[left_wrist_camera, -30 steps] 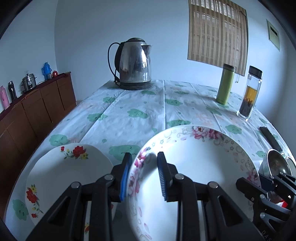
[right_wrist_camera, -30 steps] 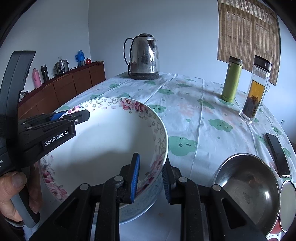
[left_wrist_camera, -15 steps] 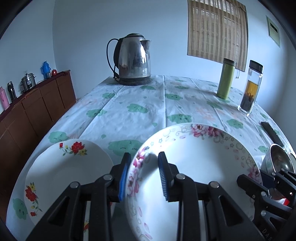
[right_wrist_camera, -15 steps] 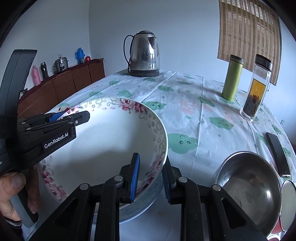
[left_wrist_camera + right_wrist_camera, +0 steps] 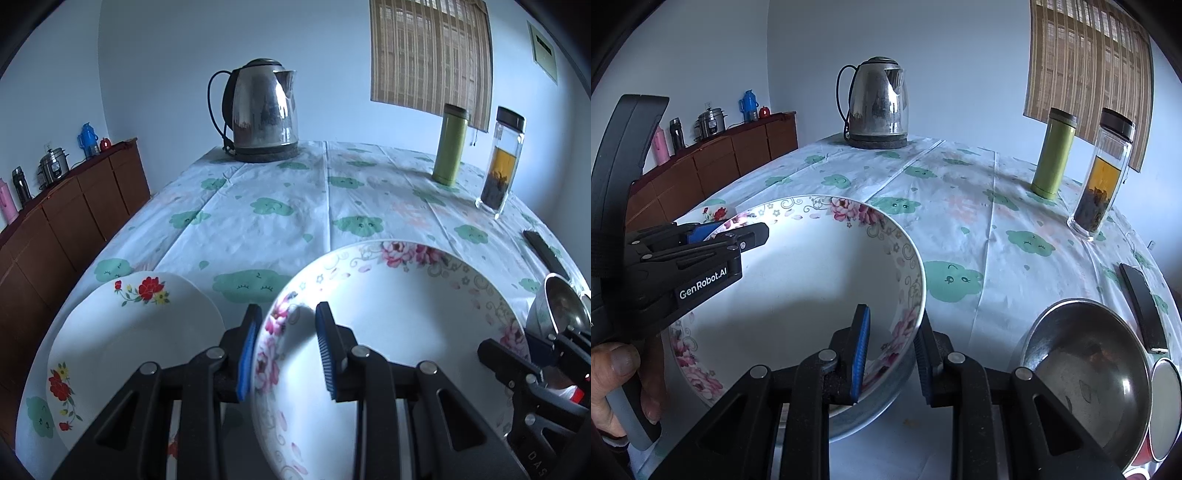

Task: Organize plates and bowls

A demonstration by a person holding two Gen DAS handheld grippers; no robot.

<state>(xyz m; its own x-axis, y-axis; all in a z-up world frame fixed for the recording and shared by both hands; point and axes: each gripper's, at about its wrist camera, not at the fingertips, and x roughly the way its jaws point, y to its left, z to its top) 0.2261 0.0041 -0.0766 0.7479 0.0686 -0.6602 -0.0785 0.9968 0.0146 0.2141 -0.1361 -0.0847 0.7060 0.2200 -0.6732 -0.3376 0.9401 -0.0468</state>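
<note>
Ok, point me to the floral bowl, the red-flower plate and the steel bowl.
floral bowl (image 5: pixel 798 295): right wrist view, bare white inside.
red-flower plate (image 5: pixel 147 332): left wrist view, plain white centre.
steel bowl (image 5: pixel 1086 365): right wrist view, inner bottom.

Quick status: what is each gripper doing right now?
Left gripper: shut on the bowl, pads straddling its left rim.
Right gripper: shut on the bowl's right rim, one pad inside, one outside.
</note>
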